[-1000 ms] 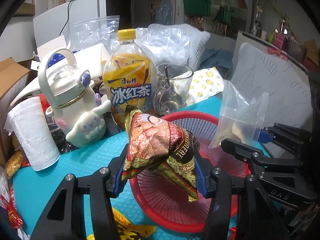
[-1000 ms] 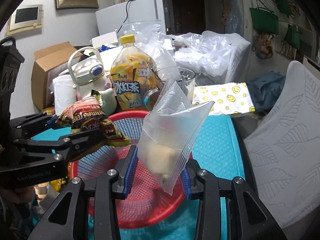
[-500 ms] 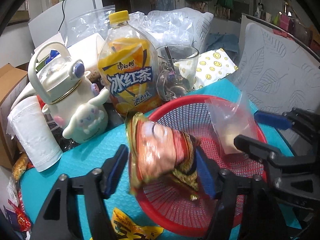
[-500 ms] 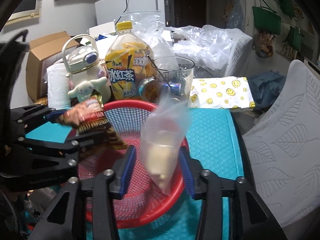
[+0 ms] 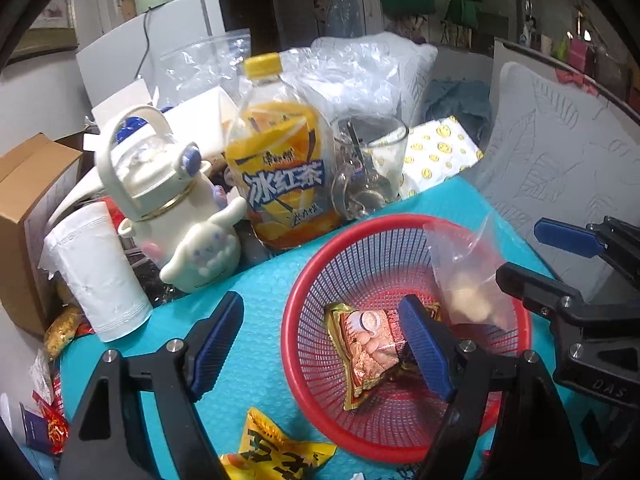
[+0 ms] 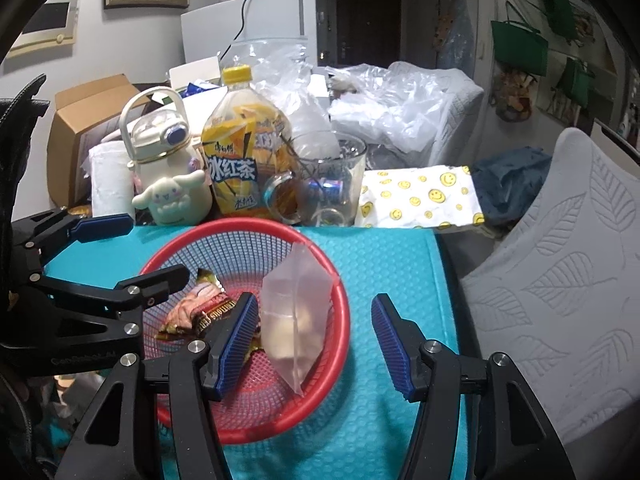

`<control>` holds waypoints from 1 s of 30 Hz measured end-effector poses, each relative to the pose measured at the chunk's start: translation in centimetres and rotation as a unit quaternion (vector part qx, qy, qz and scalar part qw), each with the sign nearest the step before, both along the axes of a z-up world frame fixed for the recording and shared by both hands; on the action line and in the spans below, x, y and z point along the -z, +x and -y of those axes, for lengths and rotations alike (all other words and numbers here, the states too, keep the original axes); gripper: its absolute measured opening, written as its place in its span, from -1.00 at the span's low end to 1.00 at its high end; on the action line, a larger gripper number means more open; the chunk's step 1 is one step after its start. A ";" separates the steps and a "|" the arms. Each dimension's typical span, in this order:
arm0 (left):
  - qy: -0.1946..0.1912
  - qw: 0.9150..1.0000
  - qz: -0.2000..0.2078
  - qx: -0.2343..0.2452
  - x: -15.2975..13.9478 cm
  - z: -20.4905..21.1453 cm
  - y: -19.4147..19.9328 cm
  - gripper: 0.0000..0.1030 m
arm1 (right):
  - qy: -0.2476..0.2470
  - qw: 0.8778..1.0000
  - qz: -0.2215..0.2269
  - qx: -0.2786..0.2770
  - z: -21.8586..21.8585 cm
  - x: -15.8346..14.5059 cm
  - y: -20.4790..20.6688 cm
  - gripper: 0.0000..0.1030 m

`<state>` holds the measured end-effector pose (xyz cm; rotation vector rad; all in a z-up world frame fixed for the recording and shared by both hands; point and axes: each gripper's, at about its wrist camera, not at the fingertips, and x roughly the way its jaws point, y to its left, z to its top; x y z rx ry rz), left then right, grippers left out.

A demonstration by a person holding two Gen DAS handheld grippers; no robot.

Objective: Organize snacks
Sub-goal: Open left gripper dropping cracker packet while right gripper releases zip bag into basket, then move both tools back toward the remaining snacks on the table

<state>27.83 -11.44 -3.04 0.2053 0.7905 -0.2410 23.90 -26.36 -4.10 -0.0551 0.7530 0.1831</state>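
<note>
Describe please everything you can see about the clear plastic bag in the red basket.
The clear plastic bag is thin, soft and slightly cloudy, with pale yellowish lumps of food low inside. It leans against the right inner wall of the red basket, its top corner rising above the rim. Beside it lies a brown snack packet. Neither open claw grips it.

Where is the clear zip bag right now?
The zip bag lies in the red basket, leaning against its right rim beside the brown snack packet. In the left wrist view it sits at the basket's far right.
</note>
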 end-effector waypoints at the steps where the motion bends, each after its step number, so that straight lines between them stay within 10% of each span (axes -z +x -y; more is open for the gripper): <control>1: -0.003 1.000 0.003 0.000 -0.3 -0.1 -0.2 0.54 | 0.000 1.000 0.003 0.001 0.0 -0.3 -0.2 0.15; 30: -0.052 0.992 0.112 0.008 -11.7 -3.8 -13.9 0.54 | 0.005 0.994 0.108 0.006 -1.9 -11.1 -11.9 0.15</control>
